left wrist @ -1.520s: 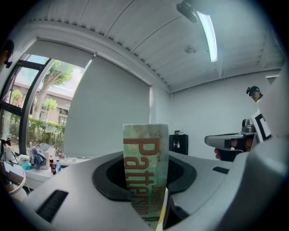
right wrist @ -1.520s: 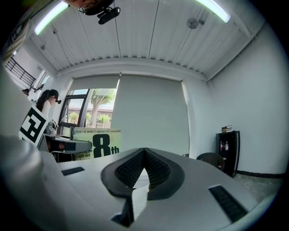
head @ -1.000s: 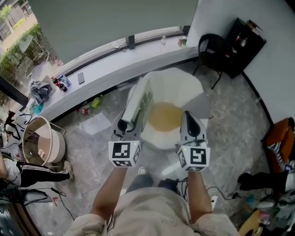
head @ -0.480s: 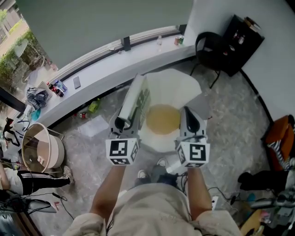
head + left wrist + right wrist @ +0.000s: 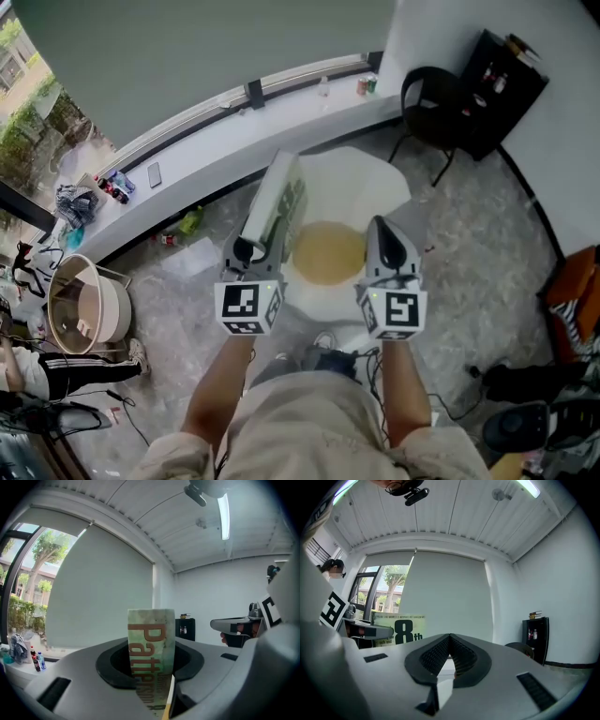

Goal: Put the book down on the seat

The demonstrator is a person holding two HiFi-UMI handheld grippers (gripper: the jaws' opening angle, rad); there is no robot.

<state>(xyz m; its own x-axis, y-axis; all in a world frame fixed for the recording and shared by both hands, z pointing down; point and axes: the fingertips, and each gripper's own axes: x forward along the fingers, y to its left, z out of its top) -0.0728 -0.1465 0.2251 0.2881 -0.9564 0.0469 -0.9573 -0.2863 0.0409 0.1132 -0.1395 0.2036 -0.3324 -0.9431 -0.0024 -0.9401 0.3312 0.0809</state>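
Observation:
In the head view my left gripper [image 5: 255, 246] is shut on a pale green book [image 5: 277, 208], which stands on edge and reaches forward over the seat. In the left gripper view the book's spine [image 5: 151, 651] stands upright between the jaws, with both pads against it. The seat is a white chair [image 5: 370, 178] with a round yellowish cushion [image 5: 323, 253], low between the two grippers. My right gripper [image 5: 382, 232] is level beside the book. Its jaws are shut with nothing in them [image 5: 450, 639]. The right gripper view shows the book's cover [image 5: 396, 630] at the left.
A black chair [image 5: 436, 103] and a black cabinet [image 5: 502, 80] stand at the back right. A long white ledge [image 5: 197, 150] with bottles runs along the window. At the left are a round tub [image 5: 84, 300] and a seated person's legs [image 5: 66, 361]. Bags [image 5: 577, 291] lie at the right.
Both grippers and the book have moved forward toward the chair. The cushion now lies nearer, between the two grippers. The grip on the book is unchanged.

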